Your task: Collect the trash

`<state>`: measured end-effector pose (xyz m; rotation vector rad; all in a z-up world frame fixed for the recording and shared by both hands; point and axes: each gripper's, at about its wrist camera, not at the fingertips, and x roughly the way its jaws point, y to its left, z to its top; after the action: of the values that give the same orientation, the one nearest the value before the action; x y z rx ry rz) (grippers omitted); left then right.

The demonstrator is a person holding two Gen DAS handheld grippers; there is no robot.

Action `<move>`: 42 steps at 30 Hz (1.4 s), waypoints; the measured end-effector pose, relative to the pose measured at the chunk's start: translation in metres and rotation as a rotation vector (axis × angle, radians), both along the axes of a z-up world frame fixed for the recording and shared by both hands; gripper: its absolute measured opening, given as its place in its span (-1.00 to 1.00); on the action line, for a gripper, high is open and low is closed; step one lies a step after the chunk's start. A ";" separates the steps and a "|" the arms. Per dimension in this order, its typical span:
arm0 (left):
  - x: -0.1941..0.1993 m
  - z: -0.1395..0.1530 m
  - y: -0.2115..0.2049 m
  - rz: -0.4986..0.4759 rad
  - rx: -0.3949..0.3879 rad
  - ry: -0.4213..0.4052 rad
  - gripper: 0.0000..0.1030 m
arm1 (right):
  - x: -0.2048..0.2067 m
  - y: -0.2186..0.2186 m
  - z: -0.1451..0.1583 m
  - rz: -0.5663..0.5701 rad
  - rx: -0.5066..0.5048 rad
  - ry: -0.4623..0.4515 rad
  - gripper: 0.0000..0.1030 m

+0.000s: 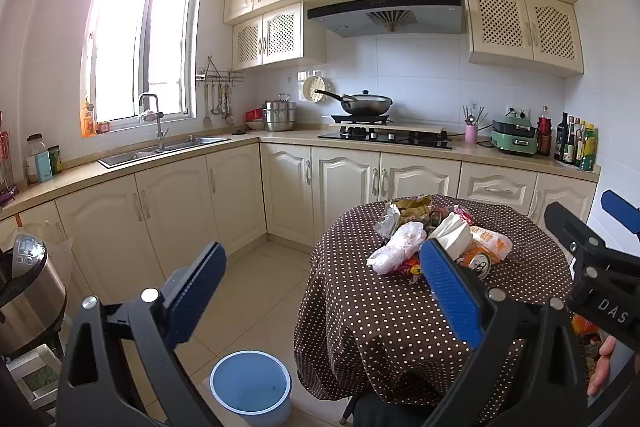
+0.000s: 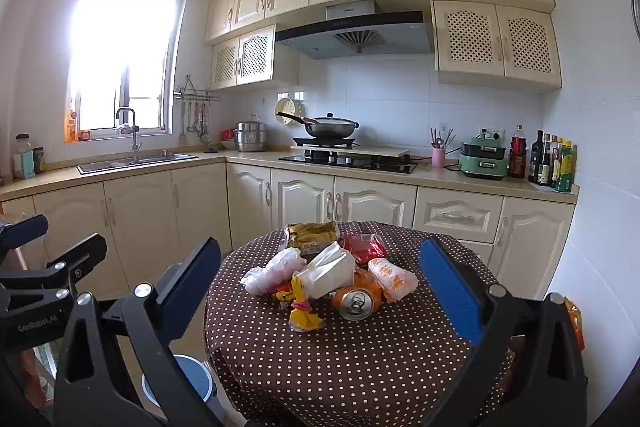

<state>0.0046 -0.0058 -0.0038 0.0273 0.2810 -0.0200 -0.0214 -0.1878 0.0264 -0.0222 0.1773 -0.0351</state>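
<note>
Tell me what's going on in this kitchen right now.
A person holds a gripper in each hand over a small round table with a polka-dot cloth. Trash is piled there: an orange can, a white tissue wad, crumpled plastic bags and snack wrappers. Both the left gripper and the right gripper are open and empty. A blue bin waits on the floor beside the table.

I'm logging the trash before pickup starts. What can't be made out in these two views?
- Orange can: partly behind the left gripper finger in the left view.
- Blue bin: mostly hidden by the right gripper in the right view.
- Wrapper print: too small to read.
- Table: near edge cut off.
</note>
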 end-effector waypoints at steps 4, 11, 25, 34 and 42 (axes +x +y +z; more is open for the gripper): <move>0.000 0.000 0.000 -0.001 0.000 0.000 0.85 | -0.001 0.001 0.001 0.003 -0.004 -0.001 0.87; 0.000 -0.001 0.000 -0.002 0.000 0.000 0.86 | 0.003 0.006 -0.003 0.003 -0.008 0.005 0.87; -0.001 -0.002 -0.001 -0.002 -0.001 0.001 0.86 | 0.003 0.005 -0.008 0.009 -0.005 0.007 0.87; -0.004 -0.004 0.001 -0.004 -0.003 0.003 0.86 | 0.003 0.006 -0.008 0.010 -0.004 0.012 0.87; -0.005 -0.004 0.000 -0.002 -0.005 0.003 0.86 | 0.003 0.005 -0.008 0.011 -0.004 0.012 0.87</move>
<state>-0.0007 -0.0062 -0.0078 0.0226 0.2842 -0.0230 -0.0183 -0.1827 0.0180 -0.0274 0.1891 -0.0243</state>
